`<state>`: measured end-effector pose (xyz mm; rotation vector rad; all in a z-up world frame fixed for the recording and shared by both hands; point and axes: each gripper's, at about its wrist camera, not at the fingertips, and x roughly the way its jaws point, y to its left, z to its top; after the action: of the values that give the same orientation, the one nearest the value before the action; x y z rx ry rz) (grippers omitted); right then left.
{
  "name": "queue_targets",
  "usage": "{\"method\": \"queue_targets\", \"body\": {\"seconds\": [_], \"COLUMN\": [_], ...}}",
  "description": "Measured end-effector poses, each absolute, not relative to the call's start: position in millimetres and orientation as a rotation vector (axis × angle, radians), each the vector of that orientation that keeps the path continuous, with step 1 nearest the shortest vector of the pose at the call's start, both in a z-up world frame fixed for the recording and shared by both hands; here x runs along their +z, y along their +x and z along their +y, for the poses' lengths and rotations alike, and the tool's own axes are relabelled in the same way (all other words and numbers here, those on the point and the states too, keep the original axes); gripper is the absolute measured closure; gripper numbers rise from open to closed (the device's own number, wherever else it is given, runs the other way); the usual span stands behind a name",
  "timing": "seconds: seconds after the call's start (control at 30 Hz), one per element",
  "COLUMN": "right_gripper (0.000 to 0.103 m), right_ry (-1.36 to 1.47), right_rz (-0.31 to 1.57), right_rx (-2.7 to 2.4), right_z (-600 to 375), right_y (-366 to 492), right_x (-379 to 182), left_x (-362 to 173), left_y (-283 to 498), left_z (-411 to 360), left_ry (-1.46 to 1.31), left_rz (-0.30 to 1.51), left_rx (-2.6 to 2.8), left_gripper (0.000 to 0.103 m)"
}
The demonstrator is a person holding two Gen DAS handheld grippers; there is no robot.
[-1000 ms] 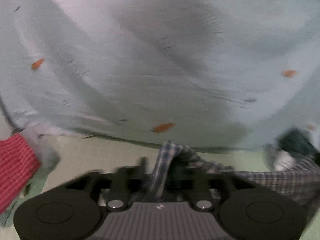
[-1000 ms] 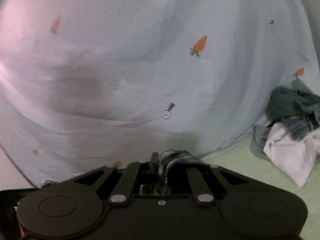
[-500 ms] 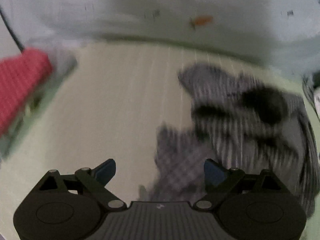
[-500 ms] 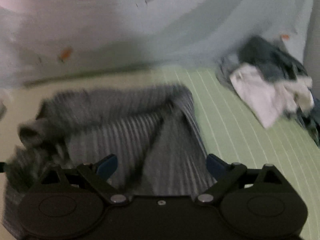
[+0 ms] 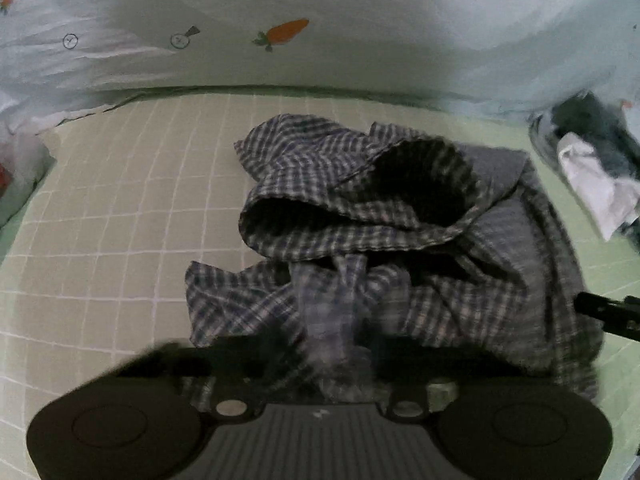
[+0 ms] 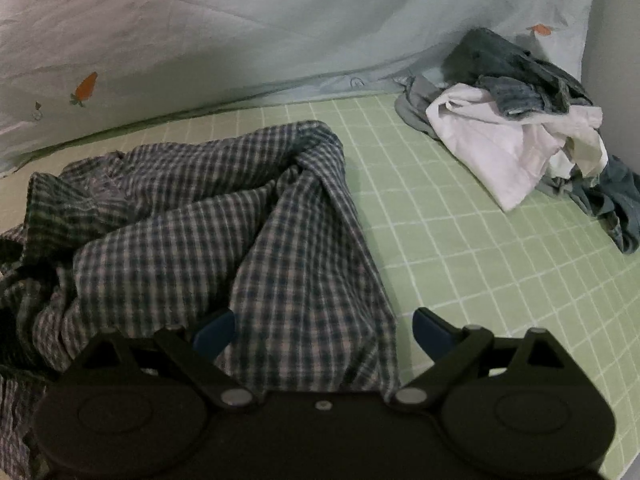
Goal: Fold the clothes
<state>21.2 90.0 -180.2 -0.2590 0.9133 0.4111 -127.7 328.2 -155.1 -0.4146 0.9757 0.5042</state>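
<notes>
While crumpled, plaid shirt (image 6: 192, 216) lies between right hand-held gripper (image 6: 324, 330) fingers.

Left tongs (image 5: 336, 360) closed again on the checked shirt (image 5: 360, 216), right tongs (image 6: 320, 332) now spread over it

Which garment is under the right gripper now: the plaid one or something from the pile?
The plaid shirt, spread crumpled between the open right gripper fingers. The clothes pile sits apart, far right by the carrot-print sheet.

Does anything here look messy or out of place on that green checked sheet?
Yes: the plaid shirt lies crumpled in a heap rather than flat, a bunch of it pinched in the left gripper. Behind it, a pile of clothes sits jumbled and unfolded.
</notes>
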Motion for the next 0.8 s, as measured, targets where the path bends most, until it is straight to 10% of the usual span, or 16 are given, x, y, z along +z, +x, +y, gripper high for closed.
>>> {"method": "queue_targets", "body": {"seconds": [0.37,0.53,0.6,0.67,0.8], "right_gripper": [0.007,0.006,0.007,0.016,0.094], "right_ry": [-0.315,-0.344,-0.329,-0.303,-0.223], "right_rz": [0.973,0.996,1.027,1.041,0.975], "right_rx": [0.39,0.394,0.394,0.411,0.467], "right_z": [84,86,86,85,80], "right_y": [27,29,36,42,44], "right_x": [-206,-219,-224,-226,-209], "left_x": [-66,-74,-81,-87,-98], "left_y": [-200,-208,-206,-207,-208], "left_z": [419,433,421,407,388], "left_ry": [-0.302,-0.343,-0.354,-0.38,-0.444], "left_rz": [0.631,0.689,0.718,0.728,0.751], "left_rx": [1.07,1.12,1.076,1.038,0.959], "left_gripper": [0.096,0.082,0.058,0.041,0.037]}}
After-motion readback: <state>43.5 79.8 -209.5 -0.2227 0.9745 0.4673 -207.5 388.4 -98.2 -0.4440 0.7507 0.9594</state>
